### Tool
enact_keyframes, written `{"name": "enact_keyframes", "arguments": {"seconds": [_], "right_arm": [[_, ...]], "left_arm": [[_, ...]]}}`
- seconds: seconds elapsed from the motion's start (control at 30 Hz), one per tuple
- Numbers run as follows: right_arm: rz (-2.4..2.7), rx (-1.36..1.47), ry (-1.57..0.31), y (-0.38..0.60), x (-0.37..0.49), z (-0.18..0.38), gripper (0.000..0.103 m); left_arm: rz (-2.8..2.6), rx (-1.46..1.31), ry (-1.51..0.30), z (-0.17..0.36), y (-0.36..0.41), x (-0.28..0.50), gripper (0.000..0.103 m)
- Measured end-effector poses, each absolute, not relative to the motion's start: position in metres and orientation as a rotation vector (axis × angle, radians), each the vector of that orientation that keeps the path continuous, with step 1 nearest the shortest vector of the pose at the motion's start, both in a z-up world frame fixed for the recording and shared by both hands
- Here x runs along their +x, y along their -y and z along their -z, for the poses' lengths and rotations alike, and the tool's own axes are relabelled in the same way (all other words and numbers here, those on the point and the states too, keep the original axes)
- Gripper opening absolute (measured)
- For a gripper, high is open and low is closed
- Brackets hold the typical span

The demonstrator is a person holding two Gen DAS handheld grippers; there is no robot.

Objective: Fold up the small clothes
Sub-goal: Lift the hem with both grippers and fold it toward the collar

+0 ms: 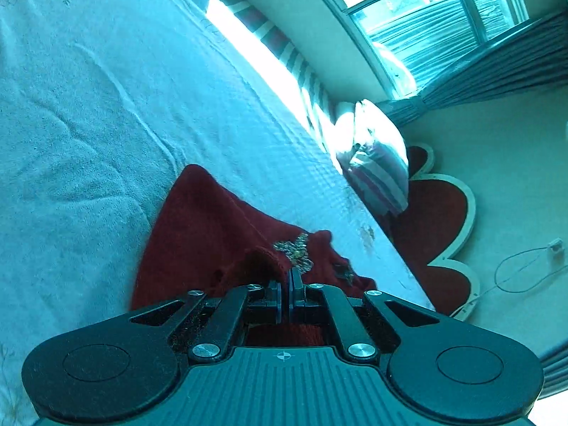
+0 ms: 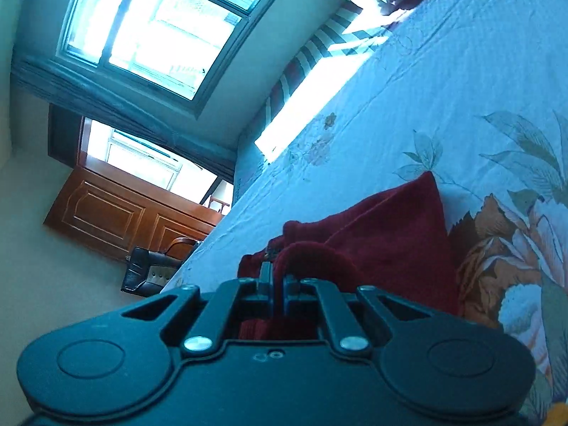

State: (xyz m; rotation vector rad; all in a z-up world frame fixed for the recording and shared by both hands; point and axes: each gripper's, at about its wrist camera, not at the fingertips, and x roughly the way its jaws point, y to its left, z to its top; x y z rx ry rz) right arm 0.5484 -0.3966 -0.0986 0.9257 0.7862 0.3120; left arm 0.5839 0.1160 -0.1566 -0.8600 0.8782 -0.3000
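Garment: your red knit garment (image 1: 213, 227) lies on the bed (image 1: 88, 106).
Claws: left gripper (image 1: 290, 277) and right gripper (image 2: 277, 277) each pinch its edge.
Progress: the fold seems begun, not finished; you must lay it flat.

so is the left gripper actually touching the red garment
Touching. The left wrist view shows the left gripper shut, with a fold of the red garment pinched between its fingertips, above the bed cover.
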Motion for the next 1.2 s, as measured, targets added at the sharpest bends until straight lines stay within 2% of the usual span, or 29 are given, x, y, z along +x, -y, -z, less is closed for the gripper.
{"name": "enact_keyframes", "arguments": {"seconds": [0.1, 0.23, 0.27, 0.33, 0.37, 0.43, 0.47, 0.53, 0.6, 0.73, 0.83, 0.87, 0.9, 0.97, 1.2], "right_arm": [[-0.229, 1.008, -0.796, 0.414, 0.569, 0.133, 0.024], [-0.151, 1.072, -0.711, 0.447, 0.563, 0.145, 0.026], [-0.172, 1.027, -0.703, 0.448, 0.558, 0.137, 0.026], [-0.220, 0.892, -0.706, 0.440, 0.547, 0.121, 0.031], [-0.238, 0.812, -0.715, 0.434, 0.543, 0.114, 0.034], [-0.263, 0.657, -0.730, 0.418, 0.534, 0.101, 0.053], [-0.280, 0.607, -0.732, 0.411, 0.531, 0.096, 0.053], [-0.308, 0.570, -0.738, 0.402, 0.531, 0.092, 0.051], [-0.312, 0.556, -0.740, 0.396, 0.537, 0.092, 0.050], [-0.312, 0.524, -0.746, 0.385, 0.555, 0.094, 0.049], [-0.326, 0.466, -0.762, 0.378, 0.568, 0.096, 0.048], [-0.341, 0.451, -0.773, 0.375, 0.570, 0.097, 0.046], [-0.364, 0.439, -0.787, 0.371, 0.574, 0.098, 0.042], [-0.386, 0.419, -0.811, 0.366, 0.580, 0.099, 0.037], [-0.446, 0.405, -0.876, 0.363, 0.598, 0.108, 0.040]], "left_arm": [[0.299, -0.907, -0.884, 0.173, -0.117, 0.601, 0.003], [0.357, -0.915, -0.831, 0.161, -0.124, 0.593, 0.003], [0.387, -0.901, -0.811, 0.155, -0.126, 0.587, 0.009], [0.372, -0.883, -0.770, 0.146, -0.135, 0.574, 0.061], [0.323, -0.871, -0.730, 0.141, -0.142, 0.566, 0.102], [0.314, -0.807, -0.666, 0.128, -0.152, 0.556, 0.102], [0.304, -0.745, -0.659, 0.121, -0.154, 0.556, 0.102], [0.277, -0.567, -0.677, 0.107, -0.149, 0.563, 0.101], [0.312, -0.378, -0.687, 0.096, -0.135, 0.571, 0.087], [0.398, -0.100, -0.705, 0.090, -0.097, 0.593, 0.085], [0.471, -0.060, -0.755, 0.095, -0.083, 0.617, 0.085], [0.477, -0.046, -0.785, 0.099, -0.080, 0.619, 0.077], [0.485, -0.041, -0.812, 0.103, -0.078, 0.627, 0.059], [0.484, -0.031, -0.869, 0.108, -0.073, 0.631, 0.045], [0.533, -0.031, -0.899, 0.114, -0.068, 0.637, 0.045]]}}
